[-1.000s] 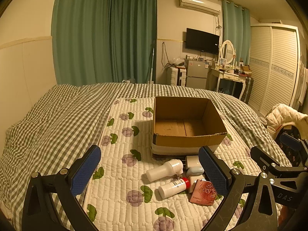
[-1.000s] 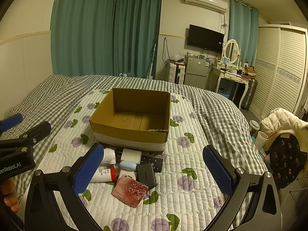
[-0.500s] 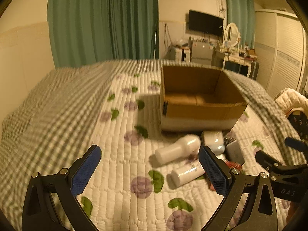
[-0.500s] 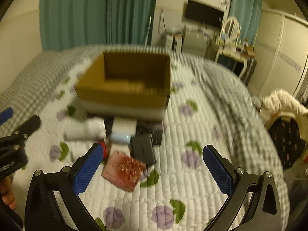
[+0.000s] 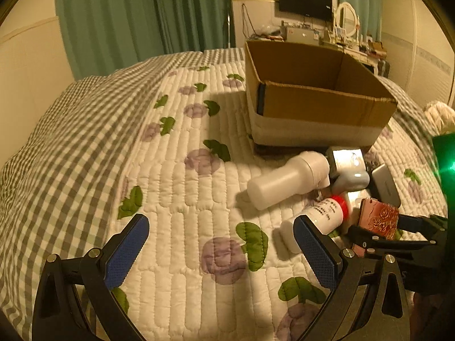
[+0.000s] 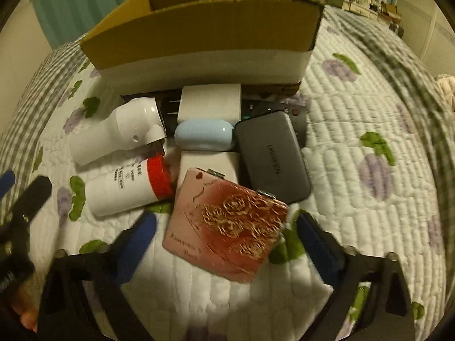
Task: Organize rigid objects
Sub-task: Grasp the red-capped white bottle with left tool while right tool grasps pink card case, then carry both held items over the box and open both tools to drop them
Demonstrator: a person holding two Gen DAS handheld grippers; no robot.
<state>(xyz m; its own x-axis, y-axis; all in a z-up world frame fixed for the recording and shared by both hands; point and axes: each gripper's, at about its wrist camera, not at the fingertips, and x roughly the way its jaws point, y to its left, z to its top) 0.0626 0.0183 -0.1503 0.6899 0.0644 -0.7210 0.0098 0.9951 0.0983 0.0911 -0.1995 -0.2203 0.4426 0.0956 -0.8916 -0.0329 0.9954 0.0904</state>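
An open cardboard box [image 5: 318,105] [image 6: 204,28] stands on the quilted bed. In front of it lies a pile: a white bottle [image 5: 287,179] [image 6: 113,133], a red-capped white bottle [image 5: 318,218] [image 6: 128,187], a pink rose-patterned case [image 6: 227,221] [image 5: 378,218], a grey power bank [image 6: 273,156], a pale blue case [image 6: 204,136] and a white charger [image 6: 210,102]. My right gripper [image 6: 224,236] is open, its fingers on either side of the pink case. My left gripper [image 5: 221,247] is open and empty over the quilt, left of the pile.
A black remote [image 6: 287,110] lies under the pile by the box. The white flowered quilt [image 5: 184,170] lies over a grey checked blanket [image 5: 57,142]. Green curtains, a TV and a dresser stand behind the bed. My left gripper shows at the left edge of the right wrist view [image 6: 20,199].
Both grippers have dropped and moved forward toward the pile. My right gripper has come low over the pink case, which now lies between its open fingers.
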